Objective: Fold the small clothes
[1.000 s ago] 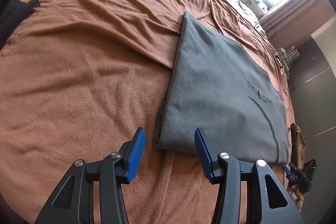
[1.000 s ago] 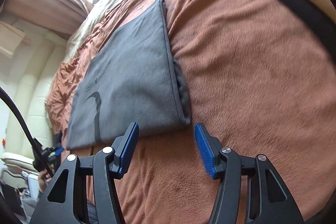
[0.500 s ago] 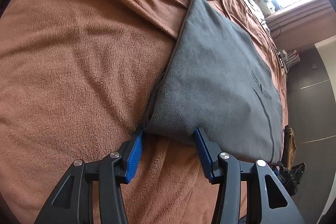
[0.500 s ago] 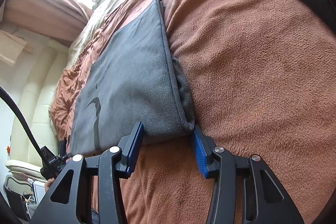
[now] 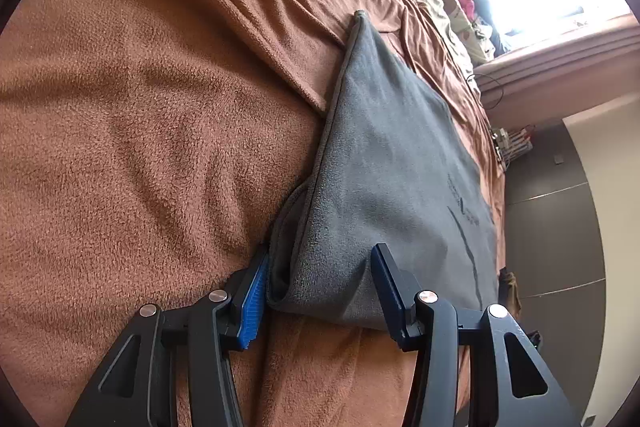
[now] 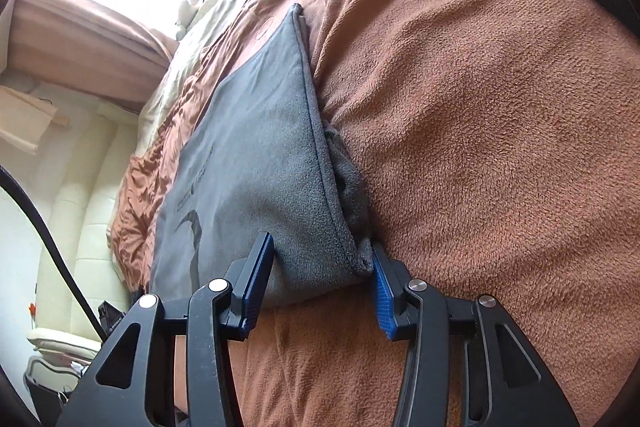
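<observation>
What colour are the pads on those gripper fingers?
Blue pads, ribbed, on black fingers; clearest in the right wrist view.

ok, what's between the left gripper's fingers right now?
A near corner of the grey garment, layered edge included, sits between the open left gripper fingers on the brown blanket. Left wrist view.

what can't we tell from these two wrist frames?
- Left wrist view: gray garment print too small to read; underside hidden against the brown blanket.
- Right wrist view: layers under the garment's corner hidden by the top layer.
- Both: left gripper and right gripper are open; pad contact unclear.
</observation>
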`<state>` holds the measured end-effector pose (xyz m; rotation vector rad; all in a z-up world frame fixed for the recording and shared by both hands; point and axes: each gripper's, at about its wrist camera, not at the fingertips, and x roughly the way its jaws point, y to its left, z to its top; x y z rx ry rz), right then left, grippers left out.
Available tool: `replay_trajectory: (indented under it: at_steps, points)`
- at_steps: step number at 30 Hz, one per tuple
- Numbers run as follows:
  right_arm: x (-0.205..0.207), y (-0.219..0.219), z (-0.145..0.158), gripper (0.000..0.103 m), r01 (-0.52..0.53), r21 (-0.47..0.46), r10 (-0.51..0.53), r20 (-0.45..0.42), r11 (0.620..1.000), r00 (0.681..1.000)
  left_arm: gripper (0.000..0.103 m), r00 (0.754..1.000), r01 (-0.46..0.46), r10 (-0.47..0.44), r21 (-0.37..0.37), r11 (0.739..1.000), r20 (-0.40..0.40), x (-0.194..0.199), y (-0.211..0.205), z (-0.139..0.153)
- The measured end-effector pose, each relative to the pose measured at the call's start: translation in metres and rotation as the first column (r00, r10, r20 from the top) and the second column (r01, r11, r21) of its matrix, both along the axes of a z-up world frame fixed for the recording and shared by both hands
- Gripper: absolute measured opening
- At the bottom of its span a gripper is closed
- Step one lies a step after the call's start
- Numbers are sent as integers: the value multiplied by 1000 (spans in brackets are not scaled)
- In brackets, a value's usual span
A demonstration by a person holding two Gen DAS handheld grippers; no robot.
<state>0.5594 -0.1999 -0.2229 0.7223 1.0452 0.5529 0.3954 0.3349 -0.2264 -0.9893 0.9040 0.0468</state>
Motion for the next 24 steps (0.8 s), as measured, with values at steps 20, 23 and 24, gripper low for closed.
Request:
replay_trajectory:
  at_steps: [20,23,24]
  points:
    - [9,1,-4,31,-20,34,20,14,999,1000,22,997,75,-70,133,988,-42,17,-19,-5]
    - [13,8,-2,12,-17,15,17,4,1000,1000,15,998,57,-54,148,987,-26,20,-18,-4]
    - [14,9,0,8,-12,-4,12,7,1000,1000,13,999,51,-48,158,986,-22,20,-17,-2]
